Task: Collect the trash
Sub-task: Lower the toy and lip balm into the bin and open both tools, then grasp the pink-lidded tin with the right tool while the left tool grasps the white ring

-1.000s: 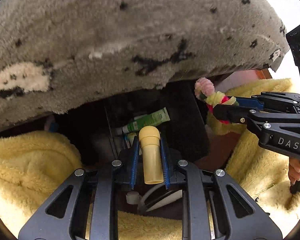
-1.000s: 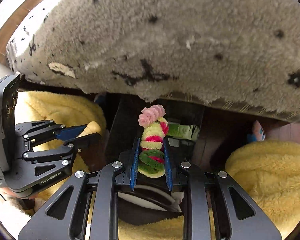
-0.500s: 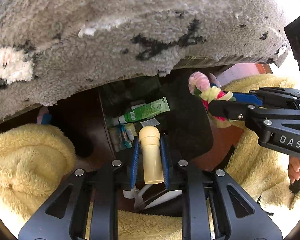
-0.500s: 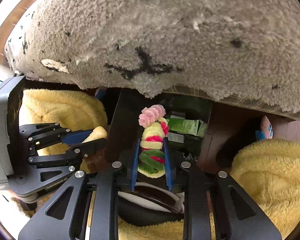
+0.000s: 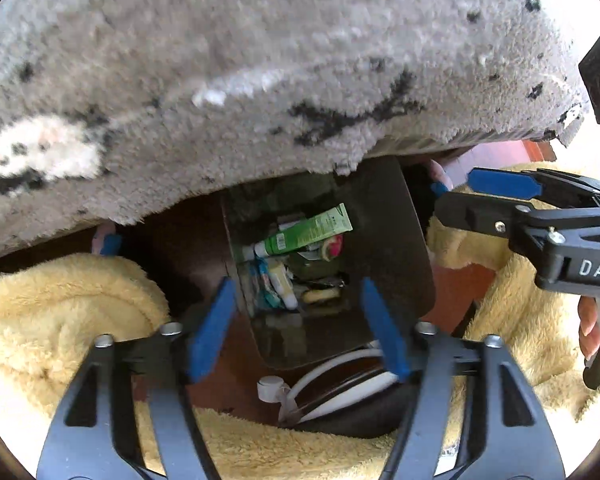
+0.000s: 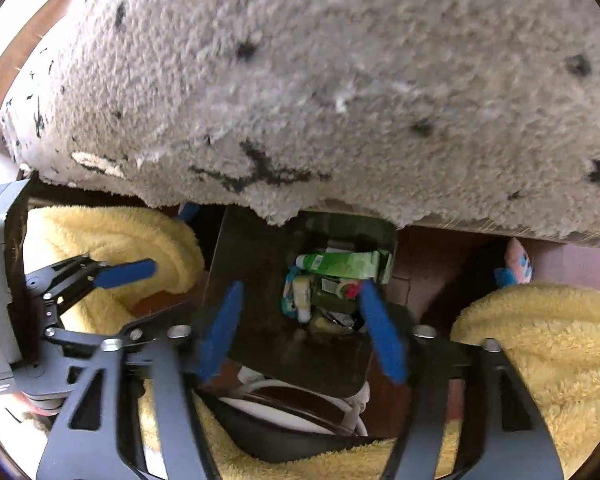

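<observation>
A dark trash bin (image 5: 384, 248) stands open below both grippers; it also shows in the right wrist view (image 6: 256, 280). Inside lie a green tube (image 5: 306, 232), the pink-and-yellow fuzzy toy (image 5: 332, 247), the cream cylinder (image 5: 320, 295) and other scraps. My left gripper (image 5: 296, 322) is open and empty over the bin. My right gripper (image 6: 300, 326) is open and empty over the bin too; it also shows in the left wrist view (image 5: 456, 192). The green tube (image 6: 342, 263) and the toy (image 6: 350, 290) show between the right fingers.
A grey shaggy rug (image 5: 260, 80) overhangs the bin from behind. Yellow fleece slippers (image 5: 60, 312) flank the bin on both sides (image 6: 540, 352). A white cable (image 5: 340, 384) lies on a dark object in front of the bin.
Both grippers opened. The cream cylinder left the left gripper and the fuzzy toy left the right gripper; both now lie in the bin.
</observation>
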